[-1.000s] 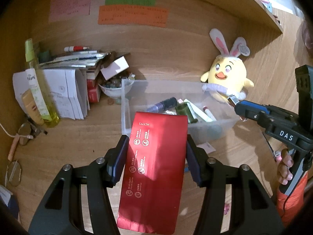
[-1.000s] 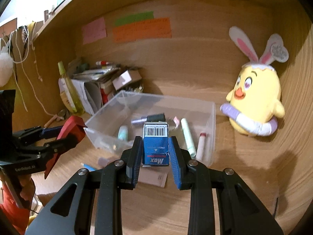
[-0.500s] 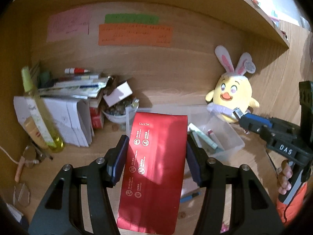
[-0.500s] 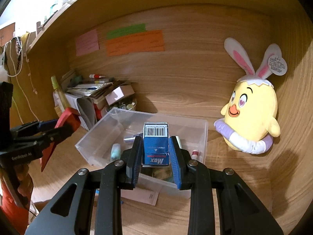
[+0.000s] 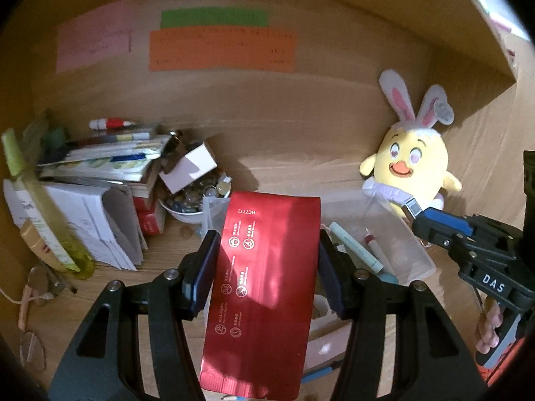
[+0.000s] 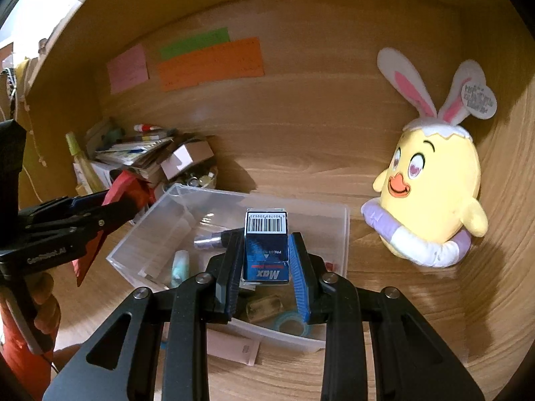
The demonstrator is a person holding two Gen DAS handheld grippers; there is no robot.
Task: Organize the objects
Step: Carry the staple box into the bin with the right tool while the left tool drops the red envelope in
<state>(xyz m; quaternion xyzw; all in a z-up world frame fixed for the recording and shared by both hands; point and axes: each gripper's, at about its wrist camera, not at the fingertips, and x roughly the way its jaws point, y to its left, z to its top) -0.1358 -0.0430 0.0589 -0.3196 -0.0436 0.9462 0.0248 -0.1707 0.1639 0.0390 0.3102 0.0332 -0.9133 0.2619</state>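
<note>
My left gripper (image 5: pixel 267 250) is shut on a flat red packet (image 5: pixel 264 287) and holds it above the desk, in front of the clear plastic bin (image 5: pixel 411 247). My right gripper (image 6: pixel 265 254) is shut on a small blue box (image 6: pixel 266 247) with a barcode and holds it over the clear bin (image 6: pixel 344 234). The bin holds pens, a tube and a roll of tape (image 6: pixel 291 324). The left gripper with the red packet (image 6: pixel 127 193) shows left of the bin in the right wrist view. The right gripper (image 5: pixel 414 212) shows at the right in the left wrist view.
A yellow plush chick (image 6: pixel 431 193) with rabbit ears sits at the right against the wall. A pile of books and papers (image 5: pixel 100 167), a bowl of beads (image 5: pixel 197 197) and a yellow-green bottle (image 5: pixel 43 214) stand at the left. Glasses (image 5: pixel 33 351) lie at the front left. A pink card (image 6: pixel 230 347) lies before the bin.
Both grippers have risen and moved forward, so the bin sits lower in both views. The right gripper now hangs over the bin with the blue box. Both grips are unchanged.
</note>
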